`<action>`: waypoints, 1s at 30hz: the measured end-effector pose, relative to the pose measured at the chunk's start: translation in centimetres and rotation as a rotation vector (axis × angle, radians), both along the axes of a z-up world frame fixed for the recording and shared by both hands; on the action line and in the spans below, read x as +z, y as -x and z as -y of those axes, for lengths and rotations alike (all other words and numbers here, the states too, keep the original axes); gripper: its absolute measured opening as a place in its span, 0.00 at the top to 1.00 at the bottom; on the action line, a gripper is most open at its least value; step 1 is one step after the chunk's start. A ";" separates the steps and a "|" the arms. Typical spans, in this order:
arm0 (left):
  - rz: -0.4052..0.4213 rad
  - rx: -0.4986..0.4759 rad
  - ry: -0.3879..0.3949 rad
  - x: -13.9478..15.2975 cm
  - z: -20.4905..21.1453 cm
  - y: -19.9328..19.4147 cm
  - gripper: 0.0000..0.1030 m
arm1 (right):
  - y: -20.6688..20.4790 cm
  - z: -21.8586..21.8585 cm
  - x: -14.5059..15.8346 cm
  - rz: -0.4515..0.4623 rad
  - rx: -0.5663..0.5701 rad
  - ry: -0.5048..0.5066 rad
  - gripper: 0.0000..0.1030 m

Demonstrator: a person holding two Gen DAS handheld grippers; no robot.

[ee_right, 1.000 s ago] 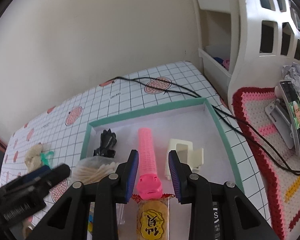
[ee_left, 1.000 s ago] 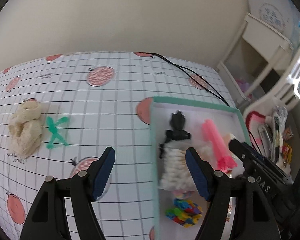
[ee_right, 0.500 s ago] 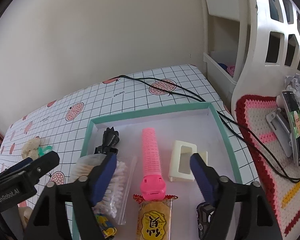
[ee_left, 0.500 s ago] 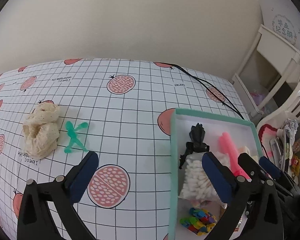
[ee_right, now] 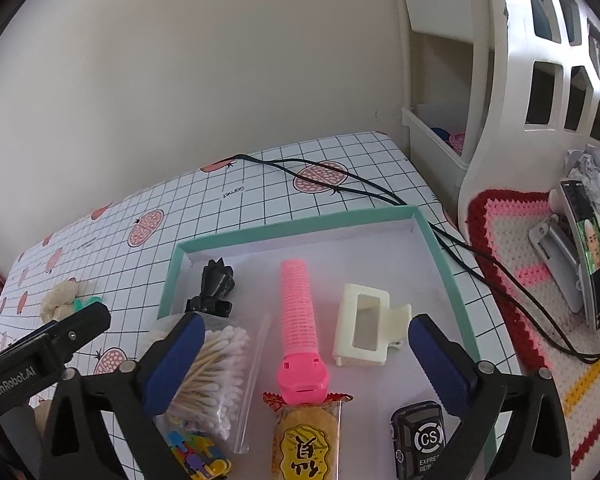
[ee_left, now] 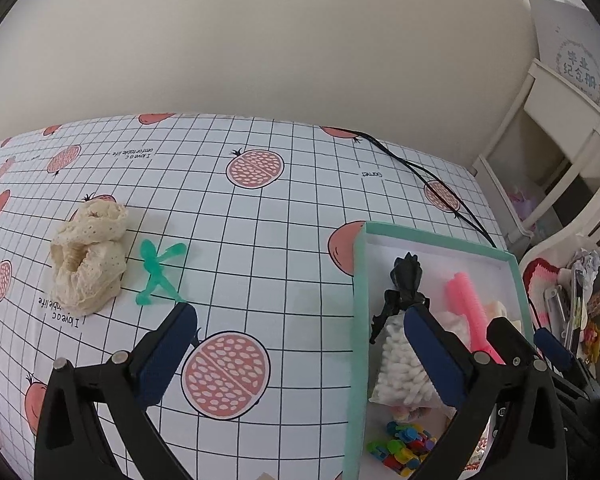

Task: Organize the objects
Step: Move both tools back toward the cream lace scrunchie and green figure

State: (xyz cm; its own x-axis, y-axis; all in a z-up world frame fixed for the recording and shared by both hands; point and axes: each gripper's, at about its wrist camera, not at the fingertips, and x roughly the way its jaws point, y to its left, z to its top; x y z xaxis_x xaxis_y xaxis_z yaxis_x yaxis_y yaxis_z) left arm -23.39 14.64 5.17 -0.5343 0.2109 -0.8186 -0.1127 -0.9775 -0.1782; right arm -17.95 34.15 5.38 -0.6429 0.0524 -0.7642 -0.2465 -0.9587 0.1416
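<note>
Tongs both spread wide, empty: left tongs over desk, right tongs above teal tray. Beyond left: green figure, lace cloth, outside tray. Best approached low, straddling figure's torso before squeezing.

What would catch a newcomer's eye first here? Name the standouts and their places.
The teal-rimmed tray on the pomegranate-print tablecloth draws the eye, with the bright pink hair roller lying down its middle between a bag of cotton swabs and a cream hair claw. Left of the tray, a green toy figure lies beside cream lace socks.
</note>
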 end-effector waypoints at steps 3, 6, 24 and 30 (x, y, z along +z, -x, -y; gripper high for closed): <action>0.005 0.005 -0.005 -0.1 0.4 0.2 0.00 | 0.2 0.2 0.1 -0.001 -0.005 -0.006 0.00; 0.000 0.017 -0.011 0.2 1.2 0.5 0.00 | 0.3 0.6 0.8 -0.027 -0.007 -0.004 0.00; -0.171 0.213 -0.009 4.8 11.9 2.6 0.00 | 2.4 10.8 4.7 -0.189 0.131 0.003 0.00; -0.156 0.228 0.017 4.3 14.4 3.2 0.00 | 3.0 14.6 4.1 -0.174 0.182 0.029 0.00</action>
State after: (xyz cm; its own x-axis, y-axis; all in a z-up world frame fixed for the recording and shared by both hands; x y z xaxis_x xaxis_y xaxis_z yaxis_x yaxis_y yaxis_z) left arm -26.56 0.21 9.46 -0.6863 0.0576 -0.7251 0.0860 -0.9834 -0.1595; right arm -20.94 19.54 9.45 -0.7616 -0.0960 -0.6409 -0.0400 -0.9801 0.1945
